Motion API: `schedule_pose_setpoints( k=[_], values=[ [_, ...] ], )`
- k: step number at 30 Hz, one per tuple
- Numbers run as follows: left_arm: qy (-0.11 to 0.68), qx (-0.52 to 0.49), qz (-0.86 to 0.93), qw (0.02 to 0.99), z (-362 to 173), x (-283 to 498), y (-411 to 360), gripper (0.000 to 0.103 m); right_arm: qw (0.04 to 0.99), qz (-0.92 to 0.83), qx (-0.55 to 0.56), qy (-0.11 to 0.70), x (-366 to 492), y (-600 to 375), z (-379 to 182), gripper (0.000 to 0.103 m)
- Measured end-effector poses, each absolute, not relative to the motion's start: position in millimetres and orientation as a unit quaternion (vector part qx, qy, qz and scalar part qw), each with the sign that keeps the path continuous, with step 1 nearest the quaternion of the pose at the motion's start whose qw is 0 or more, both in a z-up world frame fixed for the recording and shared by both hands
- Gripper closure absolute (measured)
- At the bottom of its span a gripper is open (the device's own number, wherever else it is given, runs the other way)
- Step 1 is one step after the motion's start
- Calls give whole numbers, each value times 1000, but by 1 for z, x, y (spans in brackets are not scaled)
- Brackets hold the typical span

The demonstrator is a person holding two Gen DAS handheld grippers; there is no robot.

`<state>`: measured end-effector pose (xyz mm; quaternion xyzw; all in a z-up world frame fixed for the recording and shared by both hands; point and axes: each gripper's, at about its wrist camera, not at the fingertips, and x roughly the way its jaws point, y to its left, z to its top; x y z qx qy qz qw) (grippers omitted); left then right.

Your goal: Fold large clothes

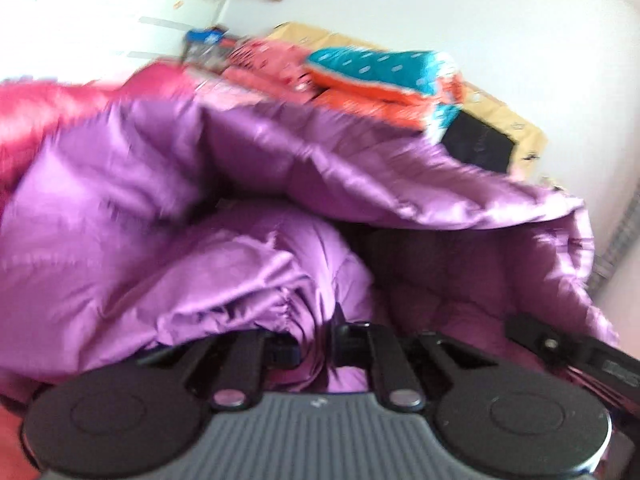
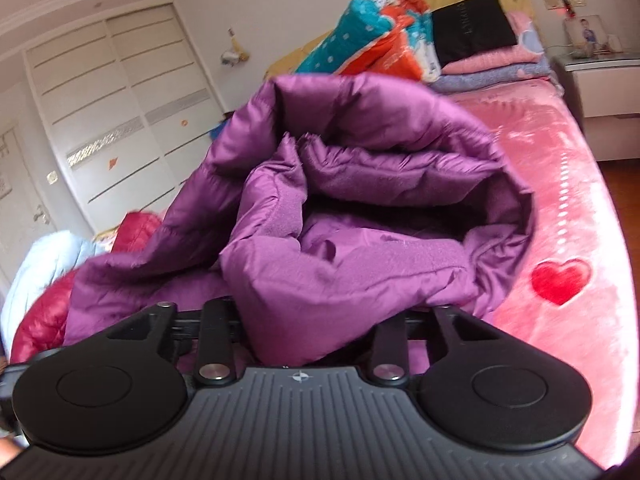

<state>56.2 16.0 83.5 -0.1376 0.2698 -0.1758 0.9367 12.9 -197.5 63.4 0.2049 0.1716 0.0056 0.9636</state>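
A large purple padded jacket [image 1: 200,200] lies bunched on the bed and fills both views, its collar and lining folded over in the right wrist view [image 2: 360,184]. My left gripper [image 1: 316,346] is shut on a gathered fold of the jacket, pinched thin between its fingers. My right gripper [image 2: 312,320] is shut on a thick wad of the same jacket; the cloth hides its fingertips. A black part at the right edge of the blurred left wrist view looks like the other gripper, against the jacket's edge.
A pink bedspread [image 2: 560,208] with a red heart covers the bed. Folded teal-and-orange quilts [image 2: 372,36] and a black bag [image 2: 468,28] are piled at the headboard. A red jacket [image 2: 40,320] and a pale blue one [image 2: 44,256] lie left. A wardrobe [image 2: 120,100] stands behind them.
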Motion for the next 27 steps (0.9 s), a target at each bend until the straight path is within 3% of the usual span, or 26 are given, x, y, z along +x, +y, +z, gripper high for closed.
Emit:
schedule_pose_setpoints(
  k=[8,13,17,22,24,26,27],
  values=[
    [236,-91,-252,934,134,-8,7,99,959,-27,230,161,-33,-221,80,72],
    [250,-76,-273,926,132,-39,1,99,962,-23,236,136,-70,-218,92,82],
    [283,-67,-278,916,119,-53,0,99,967,-35,205,147,-96,-208,90,82],
    [306,-63,-283,907,116,-73,4,99,961,-24,212,175,-122,-208,82,70],
    [313,-57,-285,904,117,-82,6,99,959,-27,214,184,-129,-207,80,50],
    [317,-52,-289,902,117,-92,7,99,958,-23,216,190,-135,-209,79,38],
    [318,-50,-293,900,117,-98,6,99,957,-20,216,191,-139,-208,78,38]
  ],
)
